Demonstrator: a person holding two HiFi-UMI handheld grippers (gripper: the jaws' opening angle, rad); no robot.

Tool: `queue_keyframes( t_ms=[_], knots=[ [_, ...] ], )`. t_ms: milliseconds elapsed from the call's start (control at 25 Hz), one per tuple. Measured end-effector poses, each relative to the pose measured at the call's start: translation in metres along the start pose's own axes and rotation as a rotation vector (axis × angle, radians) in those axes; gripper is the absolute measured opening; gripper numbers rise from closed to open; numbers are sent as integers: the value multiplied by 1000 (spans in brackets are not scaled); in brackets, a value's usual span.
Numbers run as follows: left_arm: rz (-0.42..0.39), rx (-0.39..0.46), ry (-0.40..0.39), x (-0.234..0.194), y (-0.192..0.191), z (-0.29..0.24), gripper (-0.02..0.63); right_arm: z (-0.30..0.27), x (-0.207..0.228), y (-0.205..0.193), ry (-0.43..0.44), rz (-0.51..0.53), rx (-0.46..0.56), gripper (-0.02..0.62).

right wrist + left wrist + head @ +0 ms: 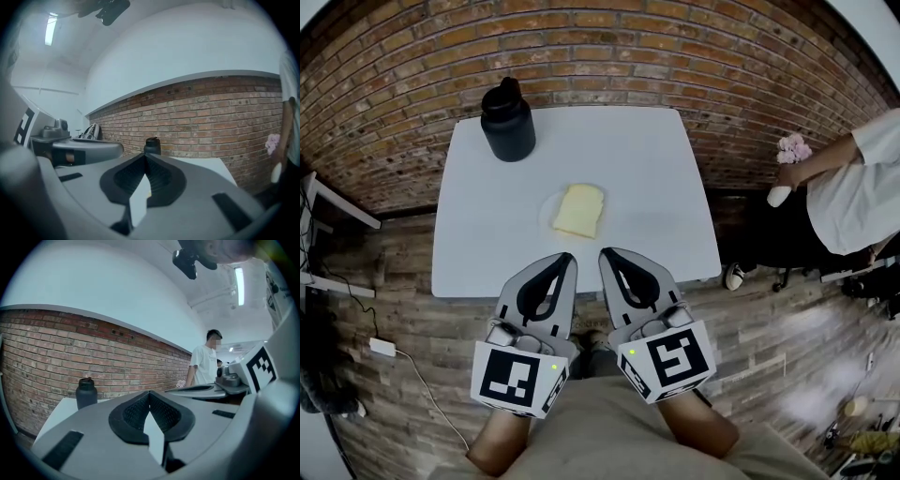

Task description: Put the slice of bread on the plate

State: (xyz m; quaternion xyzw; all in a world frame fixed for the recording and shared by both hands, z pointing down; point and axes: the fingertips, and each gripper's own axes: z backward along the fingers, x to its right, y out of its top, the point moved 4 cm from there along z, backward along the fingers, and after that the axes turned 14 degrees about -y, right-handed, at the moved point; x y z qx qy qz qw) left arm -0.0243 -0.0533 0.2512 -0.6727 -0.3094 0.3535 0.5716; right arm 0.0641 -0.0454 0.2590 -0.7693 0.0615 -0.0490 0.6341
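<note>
- At the smooth white square table's (pixel 637 178) centre, a pale-yellow, squarish bread slice (pixel 578 210) lay flat on a round white plate (pixel 545 215).
- At eleven o'clock stood a matte black cylindrical bottle (pixel 507 122).
- At six o'clock, the grey left gripper (pixel 567 256) and right gripper (pixel 605 252) were clenched, empty.
- Rough red brick wall (pixel 609 47) stood behind.

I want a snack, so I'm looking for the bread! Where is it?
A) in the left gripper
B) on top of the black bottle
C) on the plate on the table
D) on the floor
C: the slice of bread lies on the white plate on the table, while the left gripper and the right gripper are shut and hold nothing.
</note>
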Motion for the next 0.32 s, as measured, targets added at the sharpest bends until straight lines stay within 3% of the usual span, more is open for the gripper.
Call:
queue_keyframes(
  t_ms=[320],
  knots=[
    [-3, -3, -33, -10, -8, 4, 11, -5, -9, -10, -23, -16, -16, 6]
  ],
)
